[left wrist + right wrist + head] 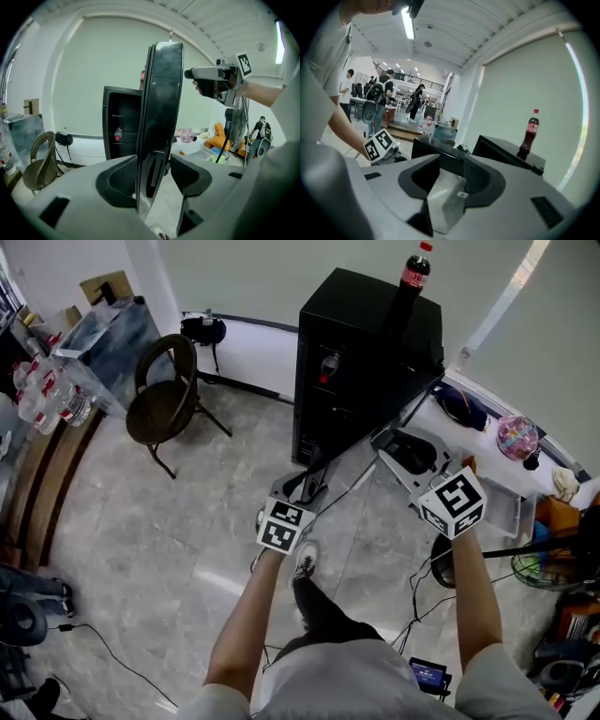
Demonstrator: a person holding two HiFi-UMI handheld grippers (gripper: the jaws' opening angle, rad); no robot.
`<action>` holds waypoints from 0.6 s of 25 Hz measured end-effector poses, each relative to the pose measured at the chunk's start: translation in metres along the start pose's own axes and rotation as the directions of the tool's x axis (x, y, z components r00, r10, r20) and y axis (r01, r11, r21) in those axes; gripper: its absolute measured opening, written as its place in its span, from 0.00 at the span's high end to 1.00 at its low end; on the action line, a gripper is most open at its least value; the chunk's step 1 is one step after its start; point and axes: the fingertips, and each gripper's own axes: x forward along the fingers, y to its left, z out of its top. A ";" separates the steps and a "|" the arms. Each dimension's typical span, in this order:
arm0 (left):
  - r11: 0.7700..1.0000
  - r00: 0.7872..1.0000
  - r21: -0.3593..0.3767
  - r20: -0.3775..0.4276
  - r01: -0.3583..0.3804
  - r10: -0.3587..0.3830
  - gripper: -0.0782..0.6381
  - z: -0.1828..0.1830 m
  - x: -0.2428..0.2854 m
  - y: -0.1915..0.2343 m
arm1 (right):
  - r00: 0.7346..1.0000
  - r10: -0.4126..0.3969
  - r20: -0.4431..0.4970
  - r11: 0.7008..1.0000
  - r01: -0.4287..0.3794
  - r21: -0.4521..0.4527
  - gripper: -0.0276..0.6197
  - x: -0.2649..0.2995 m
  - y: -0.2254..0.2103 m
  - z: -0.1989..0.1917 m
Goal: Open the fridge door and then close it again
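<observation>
Standing on the floor near the wall, the black fridge (361, 352) has its door (161, 108) swung wide open, and a cola bottle (413, 277) stands on its top. The left claw (149, 176) is released: its 2 jaws are wide around the free edge of the door, with a gap on the right side. The right claw (451, 180) is also released and empty, apart from the door. I judge the door stiff and light on its hinge, but glossy and slippery. The best hold is probably the recessed grip at the free edge, pushing slowly so the bottle does not shake.
</observation>
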 end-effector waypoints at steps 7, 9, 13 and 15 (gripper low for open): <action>1.000 1.000 0.001 -0.008 0.015 -0.015 0.61 0.015 0.013 0.051 | 0.996 -0.032 -0.084 0.984 0.017 -0.176 0.67 0.051 -0.044 0.009; 1.000 1.000 -0.002 -0.012 0.027 -0.027 0.62 0.017 0.019 0.064 | 0.994 -0.027 -0.105 0.981 0.006 -0.194 0.66 0.064 -0.051 0.008; 0.999 0.999 0.002 -0.026 0.044 -0.044 0.62 0.025 0.030 0.092 | 0.987 -0.033 -0.155 0.969 -0.007 -0.249 0.65 0.087 -0.067 0.003; 0.999 0.999 0.005 -0.031 0.043 -0.043 0.62 0.032 0.036 0.106 | 0.985 -0.031 -0.172 0.965 -0.016 -0.261 0.65 0.099 -0.076 0.001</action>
